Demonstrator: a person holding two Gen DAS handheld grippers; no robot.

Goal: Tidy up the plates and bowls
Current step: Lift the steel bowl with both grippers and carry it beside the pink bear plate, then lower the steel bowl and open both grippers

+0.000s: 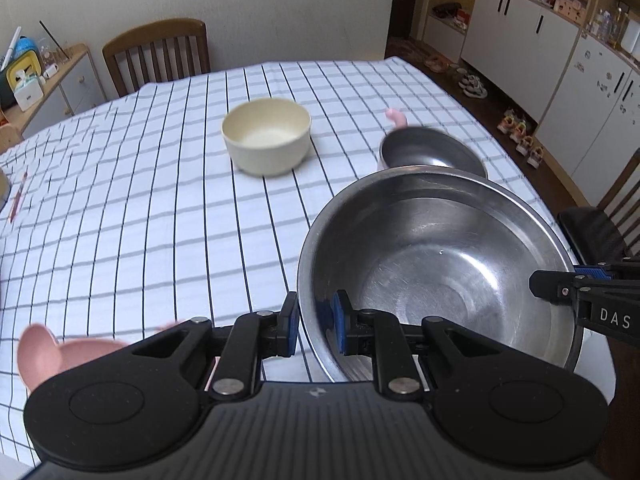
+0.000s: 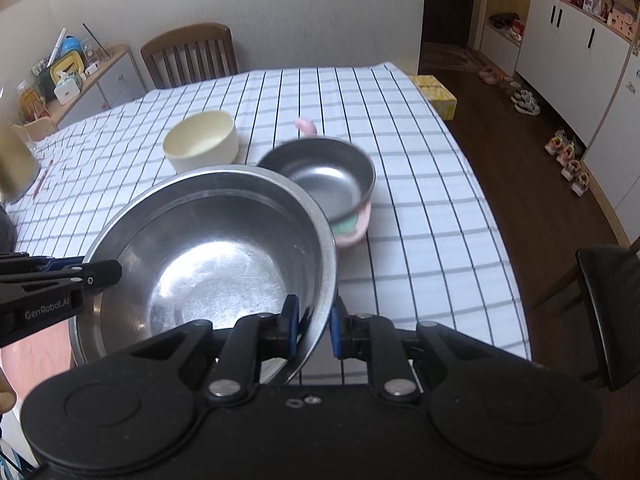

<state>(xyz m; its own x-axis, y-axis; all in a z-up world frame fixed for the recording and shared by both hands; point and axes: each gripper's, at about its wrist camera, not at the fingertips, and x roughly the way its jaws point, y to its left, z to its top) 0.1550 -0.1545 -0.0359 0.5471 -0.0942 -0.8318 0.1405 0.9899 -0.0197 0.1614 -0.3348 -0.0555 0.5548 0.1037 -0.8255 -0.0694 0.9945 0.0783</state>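
A large steel bowl (image 1: 440, 272) hangs above the checked tablecloth, held on two sides. My left gripper (image 1: 316, 326) is shut on its left rim, with blue pads on either side of the wall. My right gripper (image 2: 314, 326) is shut on the opposite rim of the same bowl (image 2: 216, 256). Each gripper shows in the other's view: the right one (image 1: 560, 284), the left one (image 2: 100, 272). Just beyond stands a smaller steel-lined bowl (image 2: 328, 176) with a pink outside and a pink handle (image 2: 306, 125). A cream bowl (image 2: 202, 144) sits further back on the table.
A pink dish (image 1: 60, 356) lies at the near left under my left gripper. A metal vessel (image 2: 16, 168) stands at the table's left edge. Wooden chair (image 2: 192, 54) at the far side, black chair (image 2: 608, 300) at the right, yellow tissue box (image 2: 434, 94) beyond the table corner.
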